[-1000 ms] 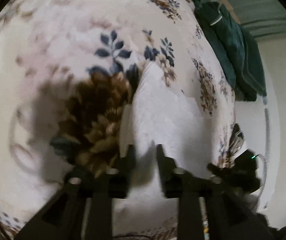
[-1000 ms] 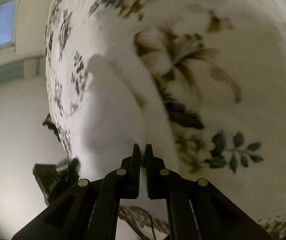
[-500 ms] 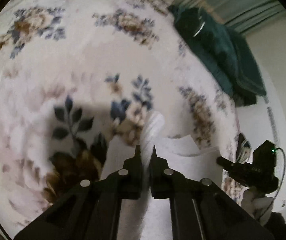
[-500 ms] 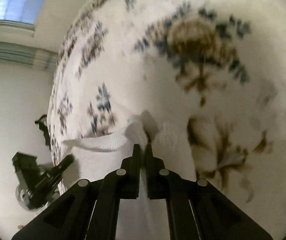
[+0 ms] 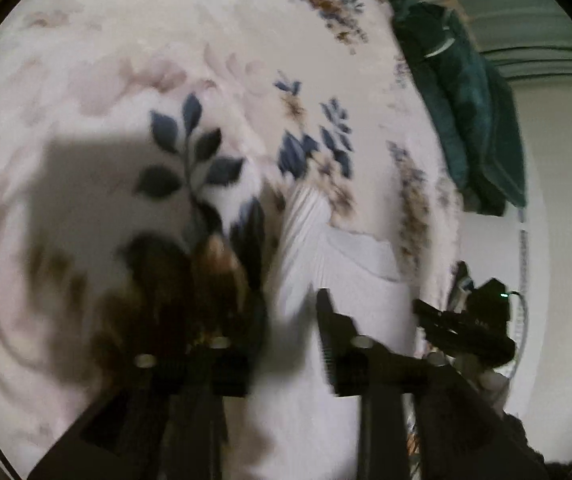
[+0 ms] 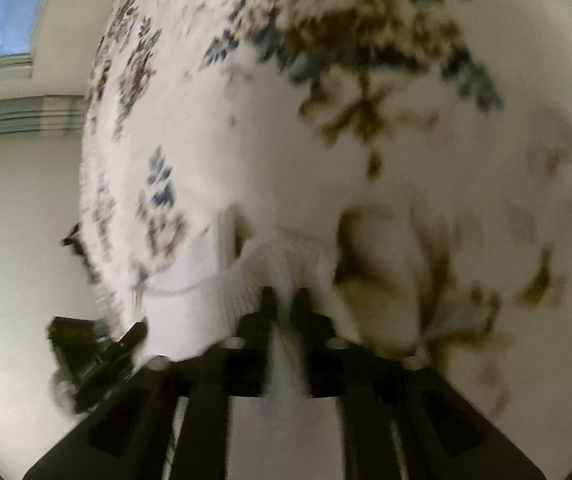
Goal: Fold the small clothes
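A small white ribbed garment (image 5: 326, 280) lies on the floral bedspread (image 5: 166, 60). My left gripper (image 5: 290, 312) is open just above it, with the cloth between and below the jaws. In the right wrist view my right gripper (image 6: 284, 300) is nearly closed on a ribbed edge of the white garment (image 6: 246, 276). The other gripper shows at the right of the left wrist view (image 5: 470, 328) and at the lower left of the right wrist view (image 6: 94, 352). Both views are motion-blurred.
A dark green garment (image 5: 466, 112) lies at the far edge of the bed. A pale wall (image 5: 558, 240) lies beyond the bed edge. A window (image 6: 10, 20) shows at upper left in the right wrist view.
My left gripper has opened and let go of the white cloth it pinched half a second ago. My right gripper stays closed on the cloth and has shifted over the bed.
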